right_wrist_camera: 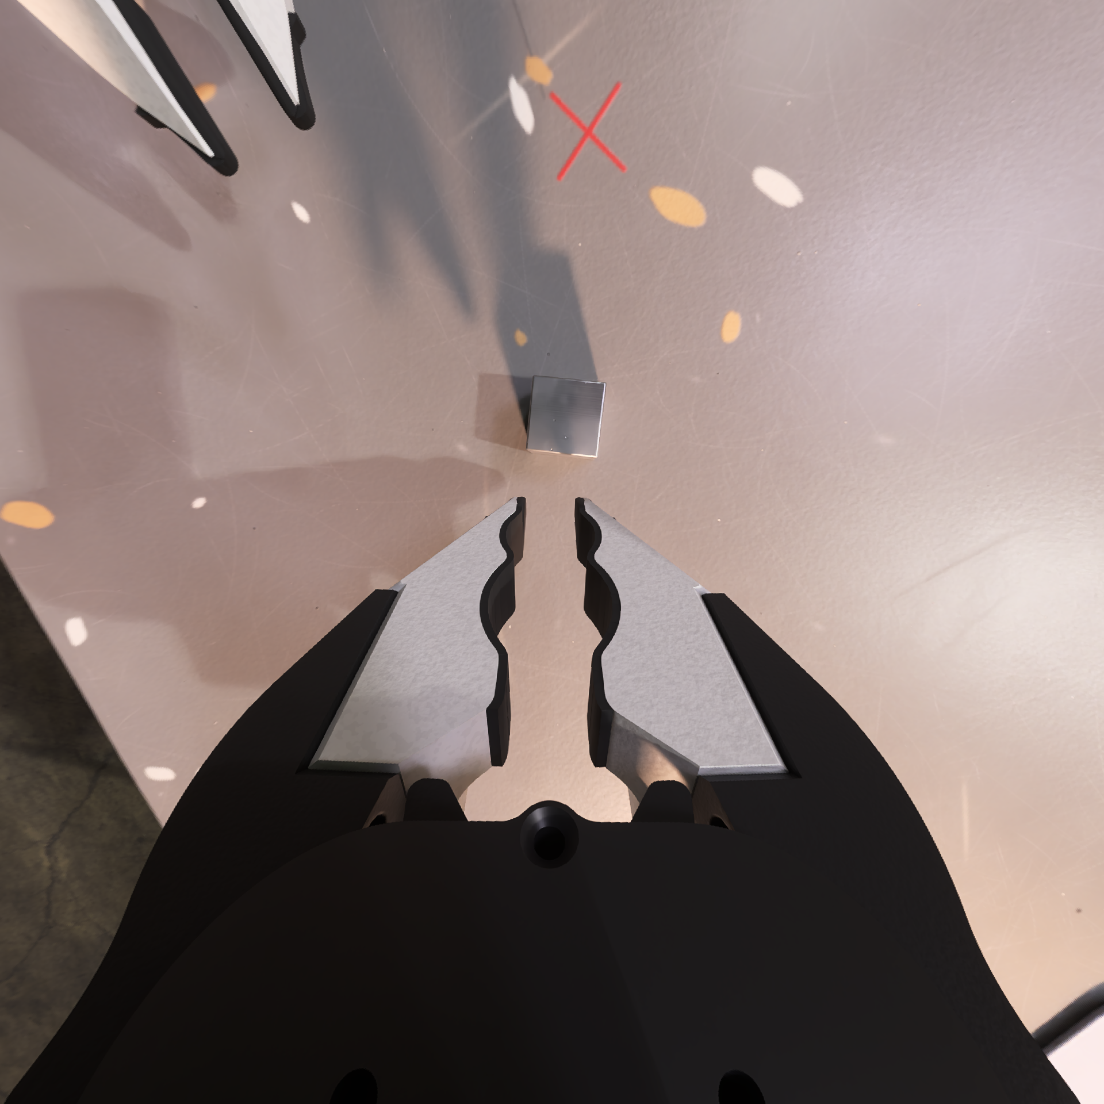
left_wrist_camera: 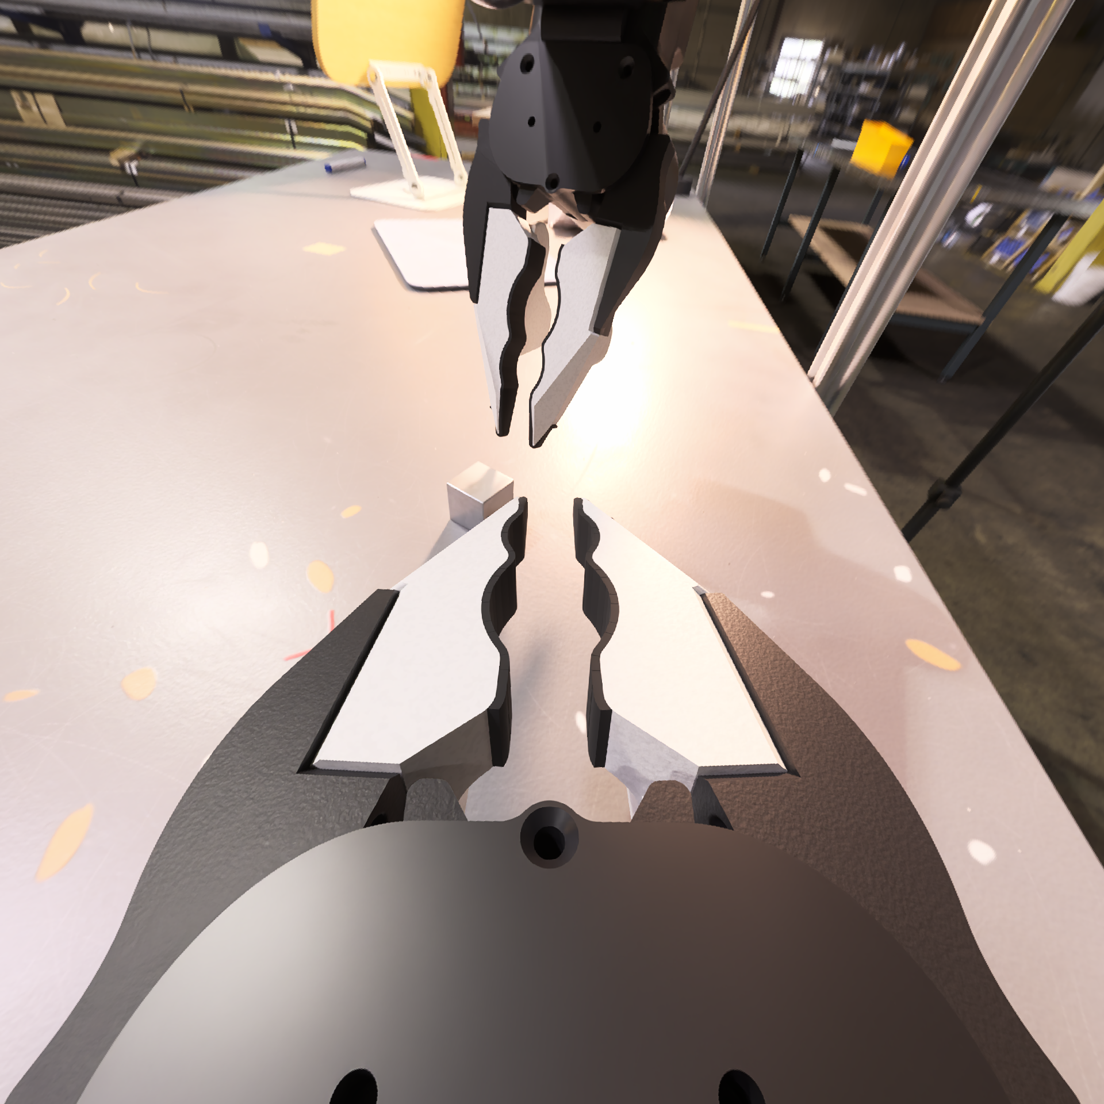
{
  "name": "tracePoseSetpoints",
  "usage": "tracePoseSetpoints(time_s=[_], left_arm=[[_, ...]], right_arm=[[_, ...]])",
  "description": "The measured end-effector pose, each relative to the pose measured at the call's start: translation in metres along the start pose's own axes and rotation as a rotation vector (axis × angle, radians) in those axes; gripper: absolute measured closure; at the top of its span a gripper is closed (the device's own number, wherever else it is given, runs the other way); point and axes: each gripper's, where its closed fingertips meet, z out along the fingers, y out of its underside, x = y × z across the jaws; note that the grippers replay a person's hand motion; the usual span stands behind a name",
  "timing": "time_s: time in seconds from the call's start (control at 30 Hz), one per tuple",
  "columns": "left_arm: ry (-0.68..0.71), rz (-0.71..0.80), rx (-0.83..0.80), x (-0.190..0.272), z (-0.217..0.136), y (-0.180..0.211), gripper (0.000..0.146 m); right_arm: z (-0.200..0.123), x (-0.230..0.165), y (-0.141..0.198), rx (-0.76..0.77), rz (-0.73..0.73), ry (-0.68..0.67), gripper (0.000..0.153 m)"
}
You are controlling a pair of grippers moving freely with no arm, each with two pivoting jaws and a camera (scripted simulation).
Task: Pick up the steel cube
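Observation:
The steel cube, small and shiny, rests on the pale table. In the right wrist view it lies just beyond my right gripper, slightly right of its centre line. That gripper points down at the table, jaws a little apart and empty. In the left wrist view the cube sits just left of my left gripper, partly hidden by the left finger. The left gripper is narrowly open and empty. The right gripper hangs above and beyond the cube. The left gripper's fingertips show at top left.
A red cross mark lies on the table beyond the cube. A white stand with a yellow top, a white pad and a blue-capped marker are at the far end. Metal posts stand past the table's right edge.

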Motion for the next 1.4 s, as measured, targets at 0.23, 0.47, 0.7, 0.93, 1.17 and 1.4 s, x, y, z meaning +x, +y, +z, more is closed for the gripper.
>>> tracePoseSetpoints(time_s=[0.23, 0.47, 0.7, 0.93, 1.17, 1.4], left_arm=[[-0.046, 0.098, -0.174, 0.003, 0.007, 0.017, 0.123], [-0.065, 0.096, -0.264, 0.002, 0.009, 0.020, 0.118], [-0.094, 0.108, -0.346, -0.006, 0.016, 0.015, 0.121], [-0.111, 0.054, -0.328, -0.008, 0.022, 0.015, 0.121], [-0.112, 0.066, -0.328, -0.007, 0.021, 0.020, 0.121], [-0.094, 0.062, -0.305, -0.005, 0.021, 0.021, 0.122]], right_arm=[[0.024, 0.002, 0.000, -0.027, -0.038, 0.031, 0.136], [0.030, 0.003, -0.002, 0.008, -0.055, 0.044, 0.126], [0.015, 0.005, -0.002, 0.179, 0.036, 0.059, 0.117], [0.029, 0.004, -0.011, 0.233, 0.053, 0.110, 0.108], [0.037, 0.006, -0.019, 0.238, 0.060, 0.090, 0.117], [0.024, 0.008, -0.013, 0.252, 0.105, 0.181, 0.125]])
